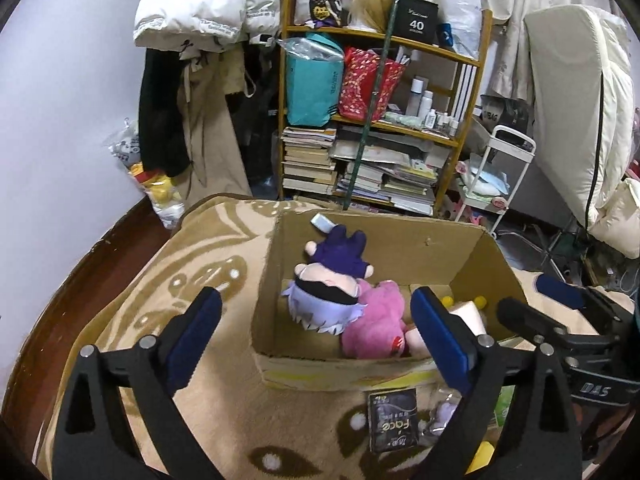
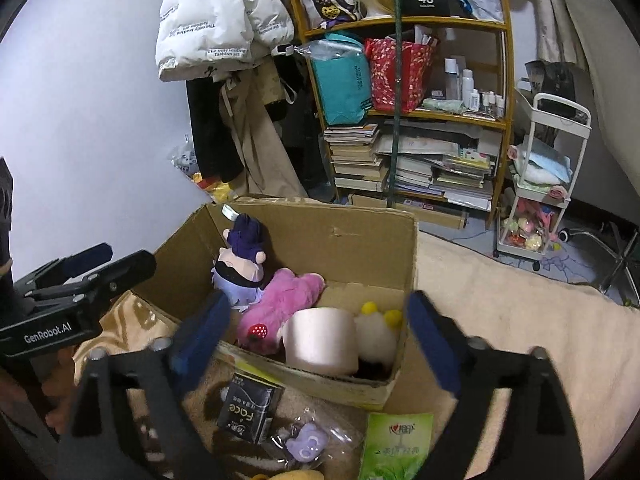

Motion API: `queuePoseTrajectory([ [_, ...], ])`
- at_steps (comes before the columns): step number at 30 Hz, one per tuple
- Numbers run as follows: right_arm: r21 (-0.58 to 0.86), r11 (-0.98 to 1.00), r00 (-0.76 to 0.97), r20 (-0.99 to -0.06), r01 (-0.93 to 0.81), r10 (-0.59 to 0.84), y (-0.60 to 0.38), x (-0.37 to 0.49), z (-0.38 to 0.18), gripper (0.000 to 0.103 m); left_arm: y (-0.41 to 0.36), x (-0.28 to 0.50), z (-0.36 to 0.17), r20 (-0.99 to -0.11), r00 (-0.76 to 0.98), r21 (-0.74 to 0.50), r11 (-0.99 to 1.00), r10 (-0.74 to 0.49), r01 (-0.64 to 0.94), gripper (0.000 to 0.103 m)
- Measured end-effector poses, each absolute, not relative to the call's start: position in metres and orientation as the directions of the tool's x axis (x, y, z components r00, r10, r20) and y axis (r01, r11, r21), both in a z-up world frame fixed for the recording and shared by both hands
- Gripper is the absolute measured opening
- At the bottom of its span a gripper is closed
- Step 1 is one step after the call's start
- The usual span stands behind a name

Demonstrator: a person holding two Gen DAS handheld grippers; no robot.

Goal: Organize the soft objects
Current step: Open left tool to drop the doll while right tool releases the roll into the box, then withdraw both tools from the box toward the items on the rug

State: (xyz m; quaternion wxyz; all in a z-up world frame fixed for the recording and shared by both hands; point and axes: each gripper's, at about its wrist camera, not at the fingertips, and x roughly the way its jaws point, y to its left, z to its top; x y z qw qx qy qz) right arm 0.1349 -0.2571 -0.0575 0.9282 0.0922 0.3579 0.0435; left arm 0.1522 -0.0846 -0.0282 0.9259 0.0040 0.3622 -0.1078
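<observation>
An open cardboard box (image 1: 404, 240) (image 2: 352, 236) stands on a beige patterned blanket. Inside lie a purple-haired doll (image 1: 328, 292) (image 2: 240, 268), a pink plush (image 1: 376, 320) (image 2: 280, 300), a pale pink roll (image 2: 320, 340) and a white plush with yellow pompoms (image 2: 380, 332). In front of the box lie a black "Face" pack (image 1: 392, 420) (image 2: 250, 412), a small purple plush in a bag (image 2: 306, 442) and a green tissue pack (image 2: 394, 446). My left gripper (image 1: 316, 344) is open and empty above the box's near edge. My right gripper (image 2: 316, 340) is open and empty over the box; it also shows in the left wrist view (image 1: 536, 304).
A wooden shelf (image 1: 384, 40) (image 2: 404, 24) with bags, bottles and stacked books stands behind. A white puffer jacket (image 2: 216, 20) and hanging coats are on the left. A white trolley (image 2: 544, 184) stands on the right. A bagged yellow toy (image 1: 160, 188) lies by the wall.
</observation>
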Motion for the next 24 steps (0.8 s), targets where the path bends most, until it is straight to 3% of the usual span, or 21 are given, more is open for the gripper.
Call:
queuePoseTrajectory([
  [13, 0.210, 0.978, 0.740, -0.658, 0.003, 0.139, -0.267, 0.094, -0.031, 0.102, -0.088, 0.102, -0.011, -0.688, 0.705, -0.029, 0.977, -0.172, 0.211, 0.098],
  [18, 0.204, 0.979, 0.758, -0.640, 0.010, 0.126, -0.273, 0.068, -0.014, 0.102, -0.090, 0.082, -0.007, -0.715, 0.669, -0.079, 0.974, -0.204, 0.212, 0.098],
  [24, 0.227, 0.973, 0.778, -0.616, 0.025, 0.124, -0.283, 0.040, 0.001, 0.102, -0.099, 0.053, 0.000, -0.701, 0.690, -0.020, 0.972, -0.181, 0.235, 0.098],
])
